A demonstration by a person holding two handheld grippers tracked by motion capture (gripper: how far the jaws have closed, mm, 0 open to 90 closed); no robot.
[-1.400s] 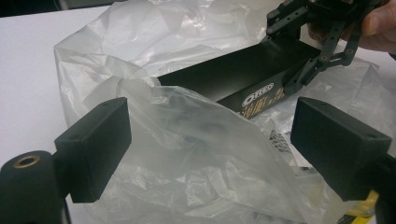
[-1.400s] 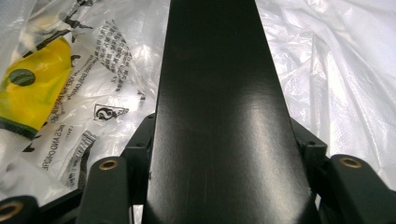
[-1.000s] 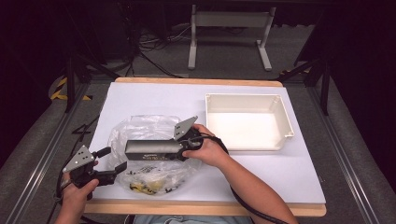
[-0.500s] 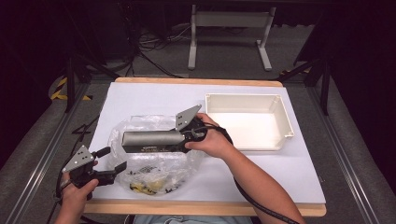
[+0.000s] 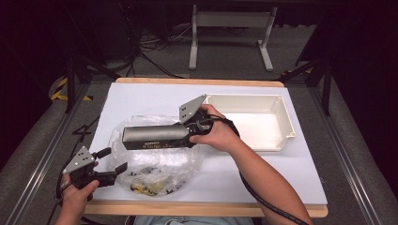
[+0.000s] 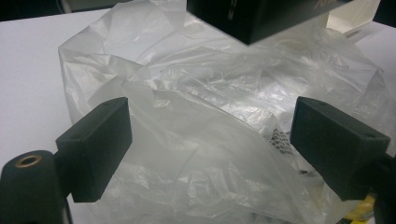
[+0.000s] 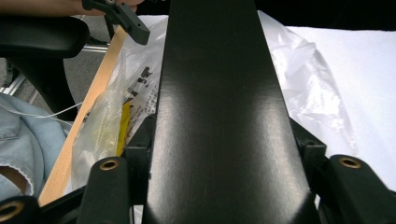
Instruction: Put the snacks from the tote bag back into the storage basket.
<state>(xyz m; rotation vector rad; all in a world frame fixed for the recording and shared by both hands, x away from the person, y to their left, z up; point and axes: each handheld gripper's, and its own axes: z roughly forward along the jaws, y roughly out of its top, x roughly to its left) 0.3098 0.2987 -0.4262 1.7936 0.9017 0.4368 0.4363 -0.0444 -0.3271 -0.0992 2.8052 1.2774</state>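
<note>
Fingers (image 7: pixel 140 154) clamping black box (image 7: pixel 219 116), close-up

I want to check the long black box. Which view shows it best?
The high view: the whole black box appears there, held above the plastic bag. The right gripper view gives its top face; the left, one corner.

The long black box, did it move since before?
Yes. The long black box, held in the right gripper, has gone up the high view, toward the white tray, and stands higher over the plastic bag.
</note>
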